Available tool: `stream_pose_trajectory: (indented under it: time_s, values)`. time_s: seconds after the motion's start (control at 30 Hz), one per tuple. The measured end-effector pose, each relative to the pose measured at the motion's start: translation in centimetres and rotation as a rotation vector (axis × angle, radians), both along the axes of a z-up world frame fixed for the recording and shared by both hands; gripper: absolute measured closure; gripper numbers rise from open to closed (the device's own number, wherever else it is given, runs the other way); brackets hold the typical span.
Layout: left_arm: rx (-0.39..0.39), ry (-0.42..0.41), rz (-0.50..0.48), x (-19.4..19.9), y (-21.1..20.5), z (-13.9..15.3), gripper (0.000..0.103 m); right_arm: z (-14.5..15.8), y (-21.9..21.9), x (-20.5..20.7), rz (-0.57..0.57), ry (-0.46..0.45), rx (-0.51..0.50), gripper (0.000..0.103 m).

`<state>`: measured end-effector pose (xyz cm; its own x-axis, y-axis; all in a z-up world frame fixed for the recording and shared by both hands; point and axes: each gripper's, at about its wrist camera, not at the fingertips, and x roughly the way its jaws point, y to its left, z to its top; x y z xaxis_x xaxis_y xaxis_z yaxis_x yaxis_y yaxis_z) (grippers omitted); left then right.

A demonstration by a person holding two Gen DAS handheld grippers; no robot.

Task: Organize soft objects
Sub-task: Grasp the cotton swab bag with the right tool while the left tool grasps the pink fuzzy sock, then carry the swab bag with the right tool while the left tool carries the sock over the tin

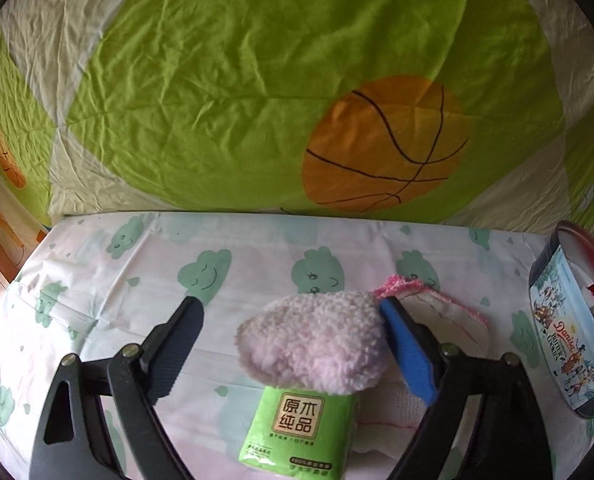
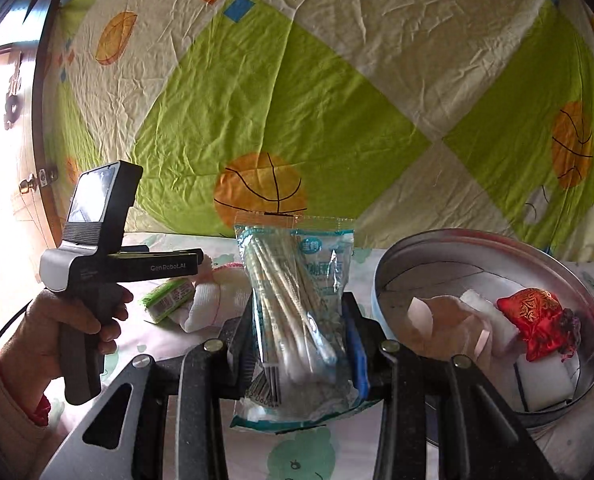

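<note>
My left gripper [image 1: 291, 308] is open, its jaws either side of a fluffy pale pink pouch [image 1: 313, 340] that lies on a green tissue pack [image 1: 297, 428]. A white cloth with pink trim [image 1: 437, 308] lies just right of it. My right gripper [image 2: 297, 320] is shut on a clear bag of cotton swabs [image 2: 297, 300], held upright left of the round metal tin [image 2: 449, 248]. The tin holds a red embroidered pouch [image 2: 533, 320], a white sponge block [image 2: 545, 384] and a beige item [image 2: 437, 316]. The left gripper body [image 2: 97, 264] and the hand holding it show in the right wrist view.
The table has a white cloth with green cloud prints [image 1: 137, 280]. A green and cream sheet with basketball prints [image 1: 257, 80] hangs behind it. The tin [image 1: 569, 332] stands at the table's right edge. A wooden door [image 2: 25, 184] is at the left.
</note>
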<state>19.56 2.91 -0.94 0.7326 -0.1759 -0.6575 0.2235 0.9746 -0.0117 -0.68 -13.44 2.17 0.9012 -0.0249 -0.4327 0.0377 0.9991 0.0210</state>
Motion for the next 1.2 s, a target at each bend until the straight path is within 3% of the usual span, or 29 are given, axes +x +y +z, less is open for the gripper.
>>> stream_pose_trajectory:
  time_s: [0.1, 0.17, 0.23, 0.3, 0.57, 0.7, 0.97, 1.2]
  values:
    - [-0.027, 0.035, -0.032, 0.3, 0.1, -0.6, 0.043, -0.3, 0.2, 0.1, 0.006, 0.013, 0.001, 0.063]
    - [-0.050, 0.032, -0.031, 0.2, 0.4, -0.5, 0.047, -0.4, 0.4, 0.2, 0.008, 0.023, -0.003, 0.063]
    - [-0.083, 0.021, -0.035, 0.0, 1.0, -0.4, 0.059, -0.6, 0.5, 0.3, 0.010, 0.028, -0.005, 0.063]
    - [-0.109, -0.015, -0.029, -0.6, 1.6, 0.1, 0.063, -0.6, 0.6, 0.2, 0.011, 0.025, -0.006, 0.063]
    - [-0.206, -0.183, 0.091, -4.4, 3.8, 2.8, 0.063, 0.2, 0.1, -0.6, -0.018, -0.040, -0.007, 0.063]
    - [-0.249, -0.240, 0.067, -6.8, 3.2, 3.7, 0.063, 0.8, -0.5, -1.0, -0.036, -0.068, 0.016, 0.063]
    - [-0.169, -0.340, -0.018, -11.8, -1.5, 4.5, 0.063, 1.4, -0.6, -1.7, -0.045, -0.094, 0.014, 0.063]
    - [-0.181, -0.344, -0.021, -14.1, -3.0, 4.6, 0.063, 2.3, -0.4, -2.7, -0.060, -0.146, -0.017, 0.063]
